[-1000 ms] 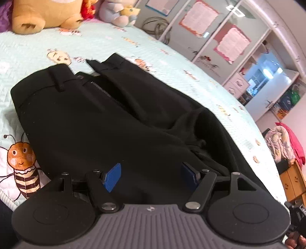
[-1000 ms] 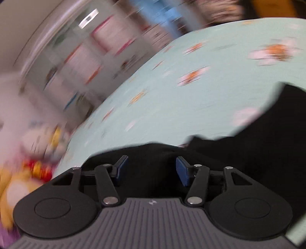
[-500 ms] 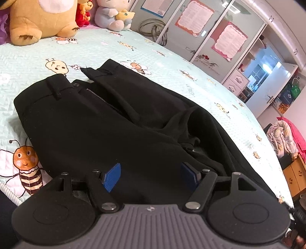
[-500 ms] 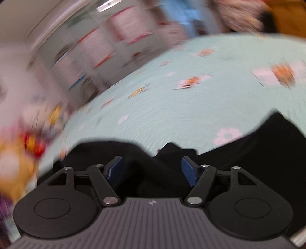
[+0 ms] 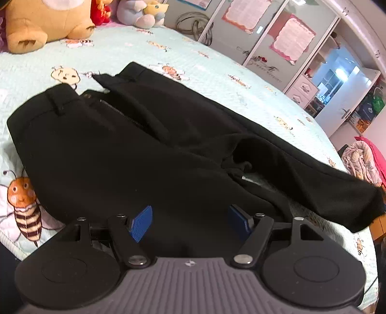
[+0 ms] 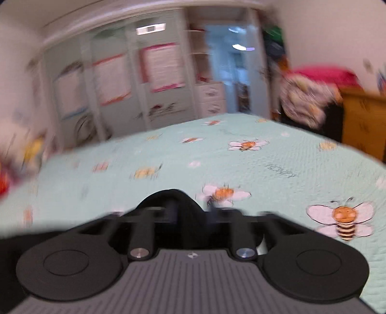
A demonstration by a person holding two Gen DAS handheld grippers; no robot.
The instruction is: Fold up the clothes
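Black trousers (image 5: 101, 149) spread across a pale green bedspread (image 5: 217, 70) printed with bees, waistband toward the far left with the fly open and its zip (image 5: 123, 113) showing, legs running off to the right. One leg end (image 5: 357, 205) lifted clear of the cover at the right edge of the left wrist view. Left gripper (image 5: 190, 221) low over the near thigh of the trousers, blue fingertips (image 5: 141, 223) spread wide apart with only black cloth behind the gap; contact with the cloth impossible to judge. Right gripper (image 6: 190, 215) heavily blurred, a rounded hump of black cloth (image 6: 173, 200) bulging up between the fingers and the fingers drawn in close against it, apparently pinched on the fabric. Bedspread (image 6: 265, 164) stretching away beyond that, a bee with white wings (image 6: 342, 217) just right of the gripper. At the head of the bed, a tan plush toy (image 5: 48, 21), a small red toy (image 5: 100, 12) and a grey plush (image 5: 140, 12) in a row. Beyond the bed, wardrobe doors with pink-framed posters (image 5: 292, 38), a heap of clothing (image 5: 361, 161) on the right, and a wooden cabinet (image 6: 364, 120) in the right wrist view.
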